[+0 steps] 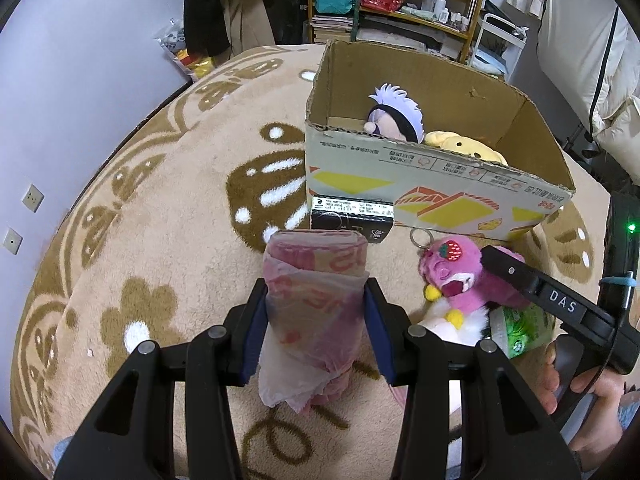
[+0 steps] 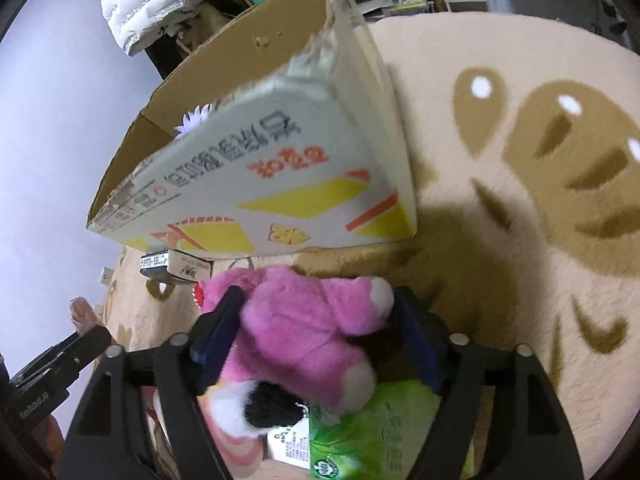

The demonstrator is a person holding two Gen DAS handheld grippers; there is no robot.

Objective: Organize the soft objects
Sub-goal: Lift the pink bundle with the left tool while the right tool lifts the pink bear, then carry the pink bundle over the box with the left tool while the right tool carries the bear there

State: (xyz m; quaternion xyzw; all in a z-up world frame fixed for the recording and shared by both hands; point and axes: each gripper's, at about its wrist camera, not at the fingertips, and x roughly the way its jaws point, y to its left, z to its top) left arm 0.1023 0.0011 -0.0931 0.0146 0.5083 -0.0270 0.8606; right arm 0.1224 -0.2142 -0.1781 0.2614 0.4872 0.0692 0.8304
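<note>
My left gripper [image 1: 316, 292] is shut on a roll of pink plastic bags [image 1: 316, 312], held above the patterned carpet. A pink plush toy [image 1: 464, 280] with a strawberry on its head and a keyring lies right of it, in front of the open cardboard box [image 1: 400, 164]. In the right wrist view the same pink plush toy [image 2: 304, 328] lies between the fingers of my right gripper [image 2: 316, 312], which stands open around it. The box holds a white-haired doll [image 1: 394, 116] and a yellow plush [image 1: 464, 144].
A small black box [image 1: 352, 220] leans against the box front. A green pack [image 2: 380, 432] lies under the plush. A person's hand [image 1: 592, 392] holds the right gripper. Shelves [image 1: 420, 0] with bottles and bags stand behind the beige carpet [image 1: 160, 240].
</note>
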